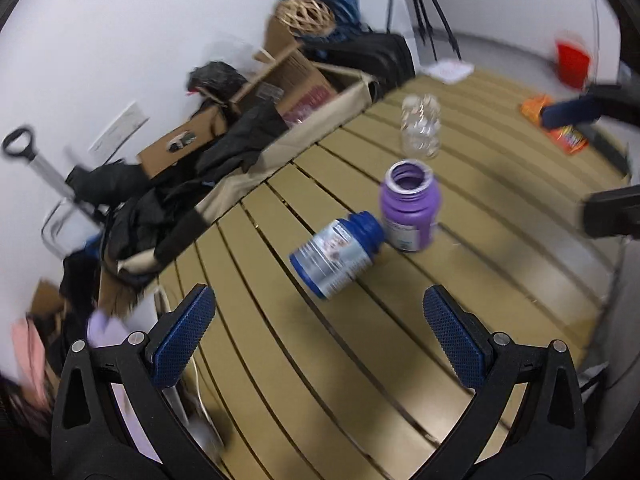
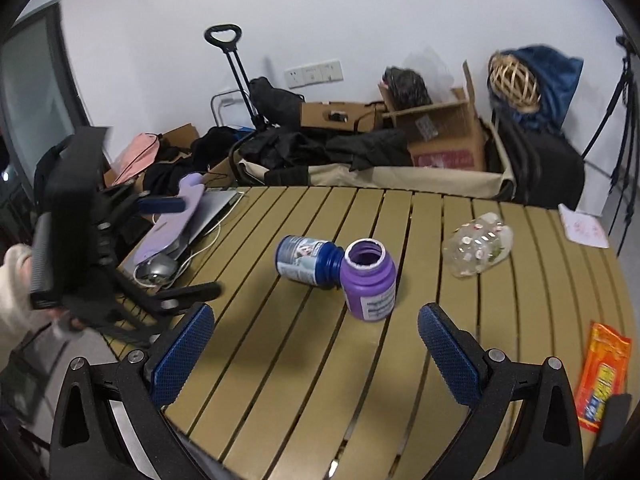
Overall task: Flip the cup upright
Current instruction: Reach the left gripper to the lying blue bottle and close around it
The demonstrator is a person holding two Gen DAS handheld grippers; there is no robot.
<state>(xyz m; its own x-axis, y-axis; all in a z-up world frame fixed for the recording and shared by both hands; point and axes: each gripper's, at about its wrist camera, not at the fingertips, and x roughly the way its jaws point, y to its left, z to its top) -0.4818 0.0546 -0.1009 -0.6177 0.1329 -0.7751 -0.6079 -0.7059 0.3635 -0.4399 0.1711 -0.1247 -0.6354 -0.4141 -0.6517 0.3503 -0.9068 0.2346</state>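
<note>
A clear plastic cup [image 2: 478, 244] with small printed dots lies on its side at the right of the slatted table [image 2: 280, 380]; it also shows far off in the left wrist view as the clear cup [image 1: 420, 126]. A purple jar [image 2: 368, 284] stands upright with its mouth open. A blue jar [image 2: 306, 264] lies on its side against it. My right gripper [image 2: 316, 311] is open, short of the purple jar. My left gripper [image 1: 319, 294] is open, just short of the fallen blue jar [image 1: 336, 252], and holds nothing.
An orange snack packet [image 2: 602, 380] lies at the table's right edge. At the left corner are a laptop [image 2: 216, 208], a mouse [image 2: 158, 270] and a lilac item [image 2: 176, 220]. A beige wagon [image 2: 400, 176] of boxes and dark clothes stands behind. A hand [image 2: 12, 288] holds the left gripper.
</note>
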